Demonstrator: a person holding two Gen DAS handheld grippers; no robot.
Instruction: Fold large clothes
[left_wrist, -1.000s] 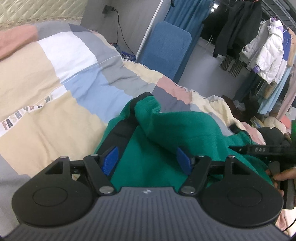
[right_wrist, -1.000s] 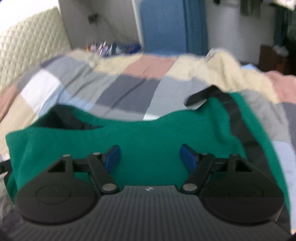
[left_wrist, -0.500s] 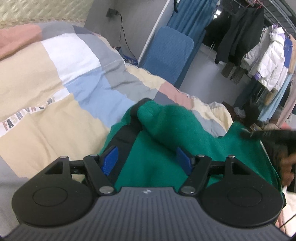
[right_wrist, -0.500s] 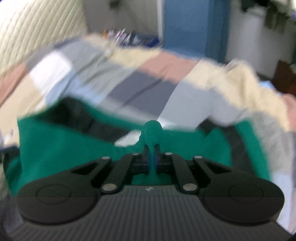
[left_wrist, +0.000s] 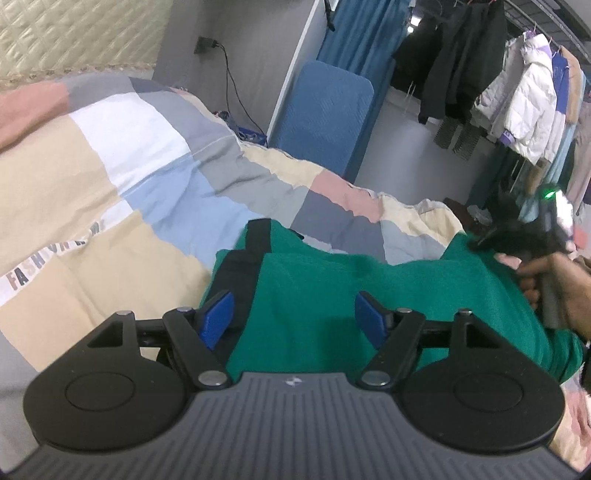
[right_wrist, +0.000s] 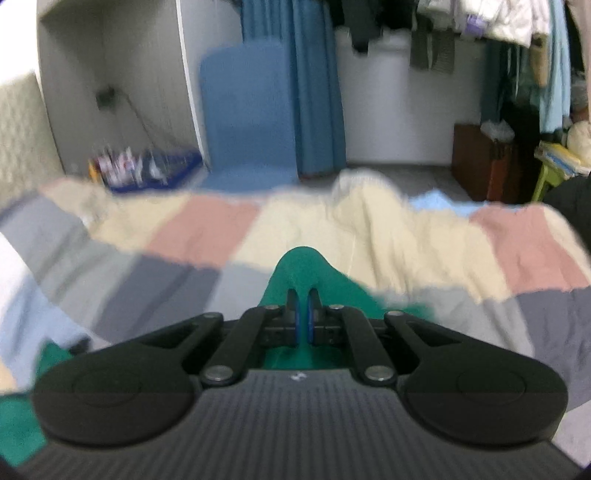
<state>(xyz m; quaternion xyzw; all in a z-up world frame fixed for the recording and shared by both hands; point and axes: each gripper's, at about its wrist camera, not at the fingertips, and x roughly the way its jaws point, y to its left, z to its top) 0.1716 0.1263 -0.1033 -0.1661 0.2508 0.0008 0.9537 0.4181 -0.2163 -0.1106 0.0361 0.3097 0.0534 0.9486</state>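
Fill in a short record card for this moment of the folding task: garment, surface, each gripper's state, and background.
garment: green garment with a dark band, partly folded
surface: patchwork quilt on a bed
left gripper: jaws opening, over the garment, pads not pressing it
right gripper: shut on a pinch of green cloth
background: blue chair, coats on a rail

The left tongs pointed downward with their blue pads spread wide and opening further, pressing on nothing. The right tongs were pinched tight on a fold of green cloth. In the left view the right hand gripped its handle at the right edge.
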